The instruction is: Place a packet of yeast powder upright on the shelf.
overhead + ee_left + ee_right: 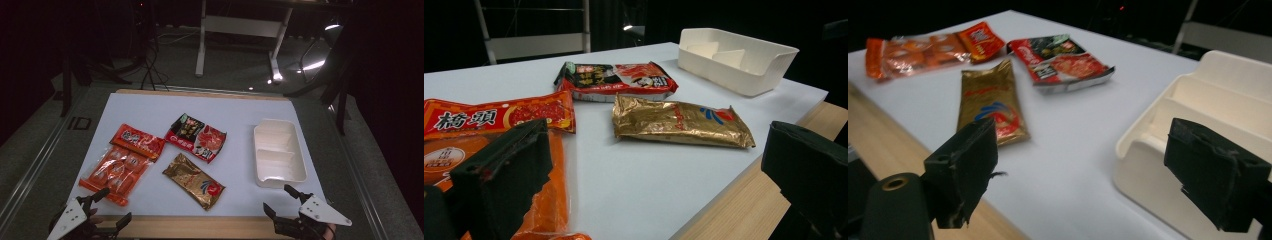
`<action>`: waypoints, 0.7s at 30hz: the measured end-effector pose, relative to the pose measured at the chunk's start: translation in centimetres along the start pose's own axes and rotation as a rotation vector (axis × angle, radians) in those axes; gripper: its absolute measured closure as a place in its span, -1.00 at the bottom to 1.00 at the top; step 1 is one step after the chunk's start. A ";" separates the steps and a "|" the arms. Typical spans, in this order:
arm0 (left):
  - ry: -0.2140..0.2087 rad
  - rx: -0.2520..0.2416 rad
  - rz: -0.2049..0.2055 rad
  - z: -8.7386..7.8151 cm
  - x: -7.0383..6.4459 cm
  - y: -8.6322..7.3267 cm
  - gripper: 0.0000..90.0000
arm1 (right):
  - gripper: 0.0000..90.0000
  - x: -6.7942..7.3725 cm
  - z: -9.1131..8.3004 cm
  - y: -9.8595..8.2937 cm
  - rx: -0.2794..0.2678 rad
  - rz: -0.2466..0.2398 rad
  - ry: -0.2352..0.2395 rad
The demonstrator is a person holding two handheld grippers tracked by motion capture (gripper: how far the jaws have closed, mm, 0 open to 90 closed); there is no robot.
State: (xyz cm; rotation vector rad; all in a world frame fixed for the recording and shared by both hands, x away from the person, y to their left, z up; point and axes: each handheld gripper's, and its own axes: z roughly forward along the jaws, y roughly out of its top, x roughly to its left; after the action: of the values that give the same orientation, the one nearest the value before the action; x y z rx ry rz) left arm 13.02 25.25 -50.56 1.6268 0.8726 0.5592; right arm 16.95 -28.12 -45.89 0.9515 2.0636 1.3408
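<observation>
The left gripper [111,205] hangs at the table's near edge, jaws spread and empty; the orange snack multipack [120,162] lies just ahead of its left jaw. The right gripper [281,199] is likewise spread and empty, with the white divided tray [278,152] just ahead and the gold packet [193,180] off to its left.

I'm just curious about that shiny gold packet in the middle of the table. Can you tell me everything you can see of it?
The gold packet is a flat, sealed pouch of glossy, crinkled foil with crimped ends and a red and blue emblem near one end. It lies flat on the white tabletop, set at a slant, in front of the red and black packet and between the orange packet and the white tray. Nothing touches it; both grippers sit open at the near edge.
</observation>
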 end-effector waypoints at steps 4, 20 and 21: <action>0.004 0.002 0.002 0.1 0.0 0.0 -0.99 | -0.70 0.1 0.2 0.1 0.025 -0.010 0.041; 0.010 0.009 0.021 0.1 -0.4 0.2 -0.99 | -0.74 -0.5 -1.2 1.2 0.016 -0.045 -0.044; 0.007 0.010 0.016 0.1 -0.4 0.2 -0.99 | -0.74 -0.5 -1.3 1.3 0.018 -0.051 -0.044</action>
State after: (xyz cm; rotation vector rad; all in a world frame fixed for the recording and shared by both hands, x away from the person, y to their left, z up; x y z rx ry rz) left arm 12.89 24.93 -50.37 1.6432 0.8690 0.5728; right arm 16.68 -28.86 -44.18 0.9213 2.0564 1.2657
